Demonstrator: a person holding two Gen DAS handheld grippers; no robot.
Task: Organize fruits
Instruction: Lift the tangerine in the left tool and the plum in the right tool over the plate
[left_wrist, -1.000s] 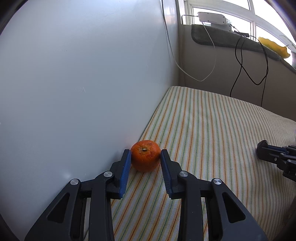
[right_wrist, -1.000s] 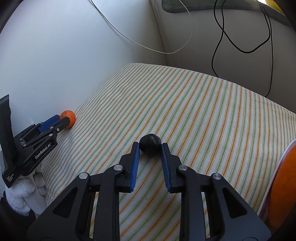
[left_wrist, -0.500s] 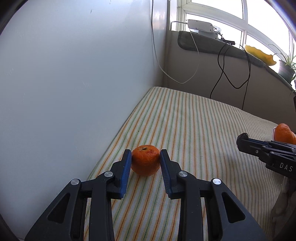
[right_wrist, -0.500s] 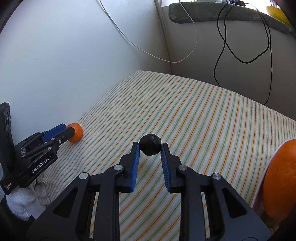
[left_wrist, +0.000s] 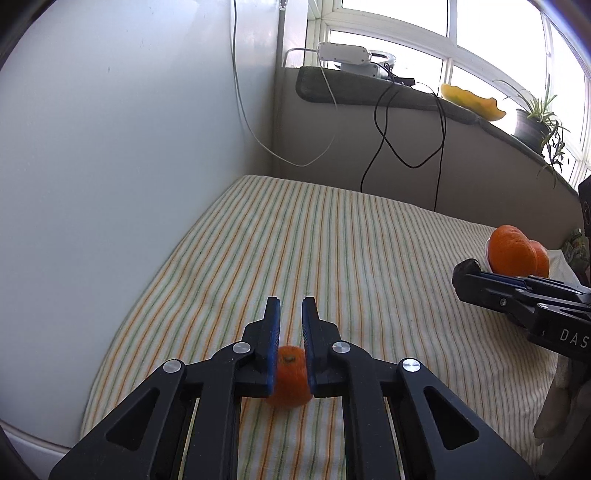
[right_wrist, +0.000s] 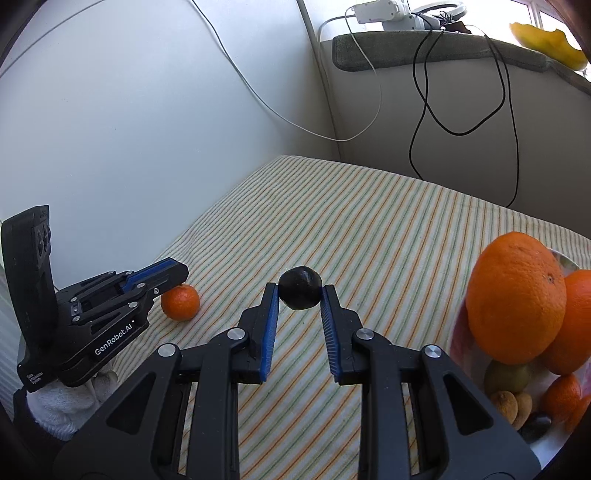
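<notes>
the mandarin (right_wrist: 181, 302) lies on the striped cloth (right_wrist: 369, 229) near the wall, and it is not in a grip. the left hand-held gripper (right_wrist: 173, 273) hangs directly over it, clenched to a narrow slit with nothing between the pads. in the left wrist view the mandarin (left_wrist: 290, 380) shows under the fingers and back from the tips, wider than the gap above it. whether the underside of the fingers touches its top is hard to tell from either view; it looks like contact or very close to it.

it should handle as a light, roundish fruit with a soft, loose peel: easy to dent, and prone to roll on the cloth or squirt forward or back out of flat pads. the best hold is across its widest part, pads on opposite sides at mid-height, with the stem end up and the fruit well inside the pads, not at their tips. for that the jaws must spread wider than the fruit and come down around it.

the right hand-held gripper (right_wrist: 299, 287) is grasping a small dark round fruit (right_wrist: 299, 291) at its very fingertips, clear of the cloth. that is a shallow hold on a smooth skin, so a jolt could tip it out. just to its right stands the plate (right_wrist: 457, 343), already stacked with a large orange (right_wrist: 515, 295) and smaller fruits.
</notes>
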